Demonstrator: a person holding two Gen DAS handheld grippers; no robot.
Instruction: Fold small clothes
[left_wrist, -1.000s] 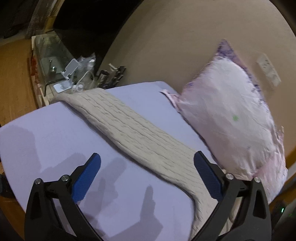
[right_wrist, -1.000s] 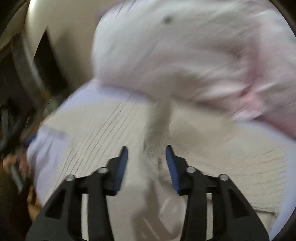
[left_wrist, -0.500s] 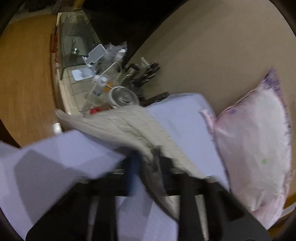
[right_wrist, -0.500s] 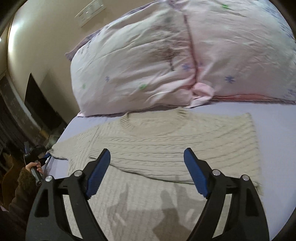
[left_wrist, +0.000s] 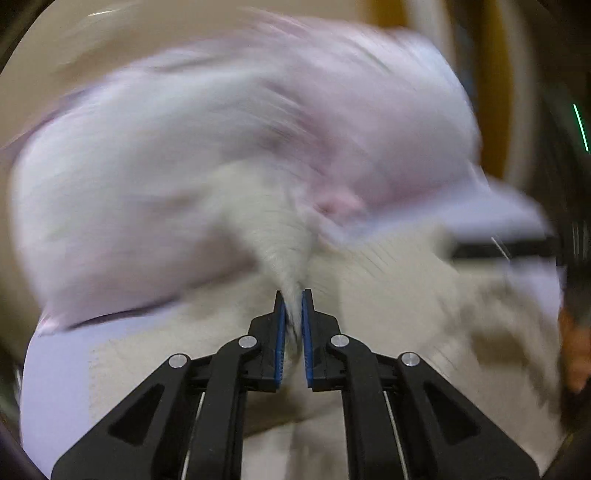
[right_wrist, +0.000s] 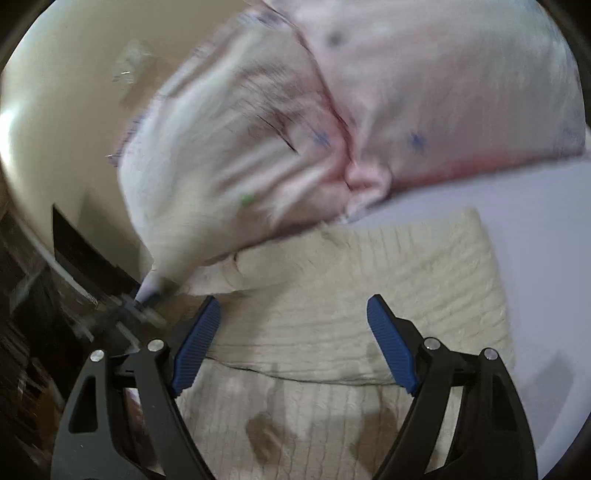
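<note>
A: Pinching knit: left claw (left_wrist: 291, 295) is clamped narrow on a bunched tail of the cream sweater (left_wrist: 388, 295), fabric squeezed between the blue pads (left_wrist: 279, 332). Frame is heavily smeared.

B: Right one?

A: Right claw (right_wrist: 291, 314) is spread wide, nothing between its pads (right_wrist: 195, 343), held over the sweater (right_wrist: 369, 288). Whether it touches the knit, can't tell.

B: Where's the sweater?

A: On the bed, lying on the lavender sheet (right_wrist: 546, 236). Right wrist view shows one layer folded over another, fold edge running across just ahead of the claw. Far edge sits right against the pillows. Bare sheet runs along the bed's right side.

B: Pillows?

A: Two pink-white pillows (right_wrist: 424, 92) at the head edge of the bed, touching each other, small blue and green marks on them. In the left view they're a blurred pink mass (left_wrist: 221, 147) behind the pinched fabric.

B: The lifted bit?

A: Raised cream cone (right_wrist: 184, 240) at the left side of the bed in the right view, tapering down toward a blurred dark shape; too smeared to name it. Matches the strip rising from the left claw.

B: Anything else?

A: Beige wall (right_wrist: 66, 110) behind the pillows. Skin-toned blur (left_wrist: 574, 354) at the right rim of the left view, likely a hand, unclear.
</note>
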